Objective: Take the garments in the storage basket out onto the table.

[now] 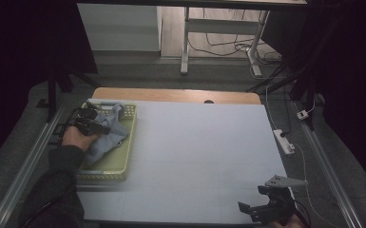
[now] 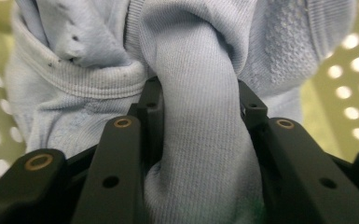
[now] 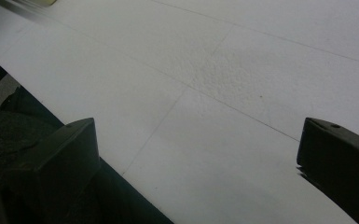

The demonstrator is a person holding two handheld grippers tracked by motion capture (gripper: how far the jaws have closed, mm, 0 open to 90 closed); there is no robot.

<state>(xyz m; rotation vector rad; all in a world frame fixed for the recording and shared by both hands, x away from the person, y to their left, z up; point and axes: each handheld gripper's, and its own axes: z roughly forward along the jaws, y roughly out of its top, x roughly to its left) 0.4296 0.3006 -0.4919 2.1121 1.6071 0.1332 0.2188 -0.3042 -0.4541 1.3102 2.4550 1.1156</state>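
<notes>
- At the table's left edge, the left gripper [image 1: 91, 124] reaches into the green basket [image 1: 123, 156]; its jaws are clamped on a bunched fold of the pale blue garment [image 2: 200, 121].
- Garment lies inside the basket, long axis roughly along the basket's length (the pinched fold runs straight up between the jaws).
- Right gripper [image 1: 259, 209] sits at the near right corner of the white table [image 1: 195, 152], jaws spread wide, holding nothing, well apart from the basket.
- Judgement: left hand is far nearer; the lift-out is its job.
</notes>
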